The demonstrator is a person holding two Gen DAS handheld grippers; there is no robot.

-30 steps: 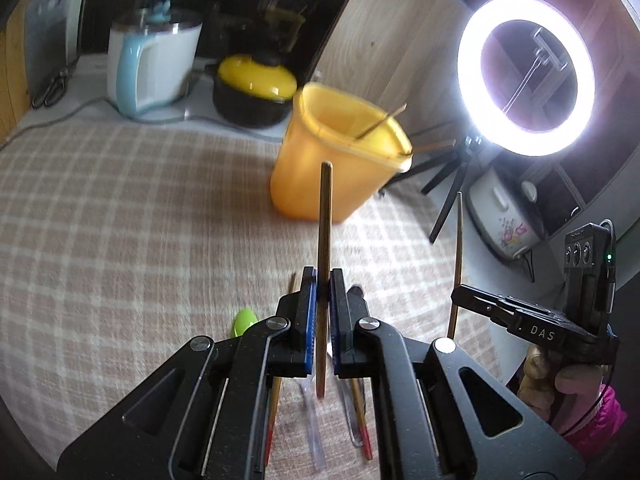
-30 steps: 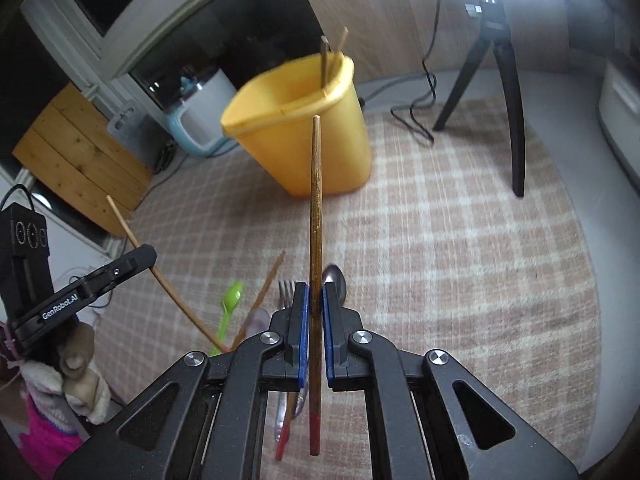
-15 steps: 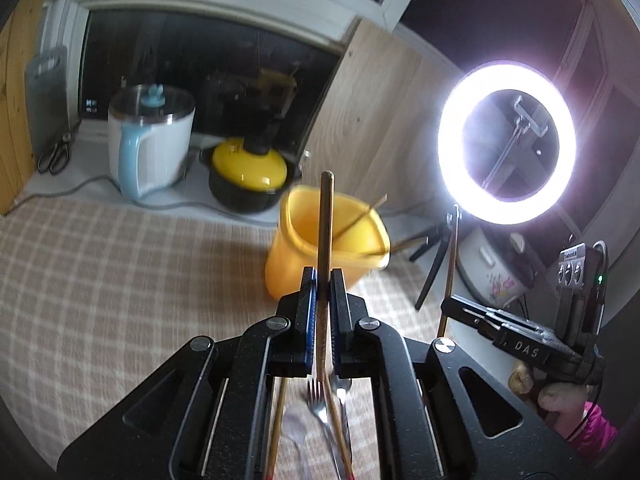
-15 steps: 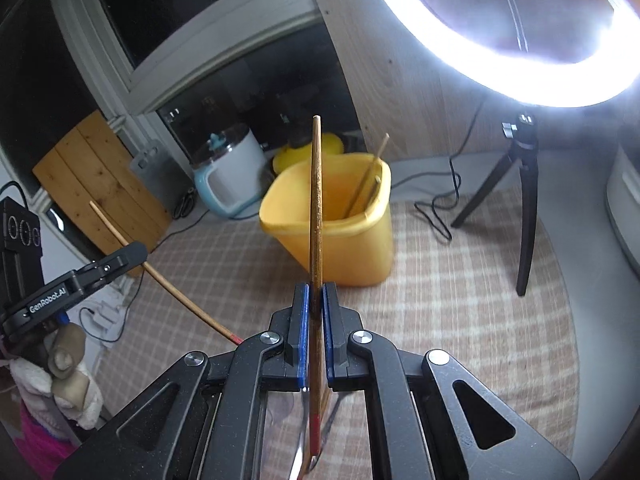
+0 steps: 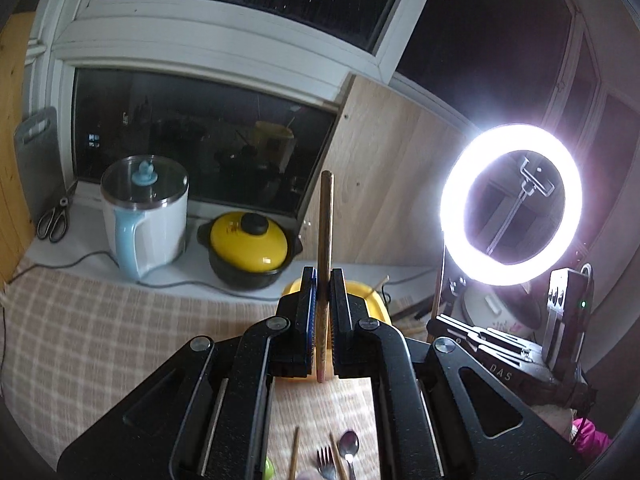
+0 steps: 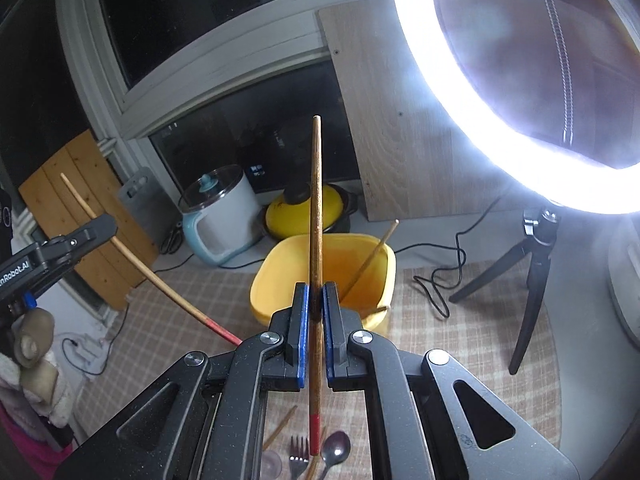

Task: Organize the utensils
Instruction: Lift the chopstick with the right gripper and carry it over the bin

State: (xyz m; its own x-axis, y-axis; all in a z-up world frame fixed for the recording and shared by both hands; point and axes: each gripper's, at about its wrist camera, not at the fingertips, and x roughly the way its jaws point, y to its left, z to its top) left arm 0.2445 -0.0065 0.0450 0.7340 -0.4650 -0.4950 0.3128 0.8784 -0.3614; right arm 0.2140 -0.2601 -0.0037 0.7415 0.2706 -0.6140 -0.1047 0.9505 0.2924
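Observation:
My left gripper [image 5: 323,280] is shut on a wooden chopstick [image 5: 325,224] that stands upright between its pads. Its jaws hide most of the yellow bucket [image 5: 374,294]. My right gripper [image 6: 316,298] is shut on another chopstick [image 6: 316,200] with a red lower end, held just in front of the yellow bucket [image 6: 280,280]. A chopstick [image 6: 370,256] leans inside the bucket. In the right wrist view the left gripper [image 6: 72,244] shows at the left with its chopstick [image 6: 140,268] slanting. A fork [image 6: 298,460] and a spoon [image 6: 336,446] lie on the checked cloth below.
A lit ring light on a black tripod [image 6: 532,264] stands right of the bucket, with a cable [image 6: 440,284] trailing on the cloth. A white and blue kettle [image 5: 144,216], a yellow-lidded pot [image 5: 252,240] and scissors [image 5: 54,220] sit on the sill behind.
Both grippers have risen and tipped upward, each still holding its chopstick. The bucket has sunk lower in both views and now sits behind the jaws. The utensils on the cloth lie farther below.

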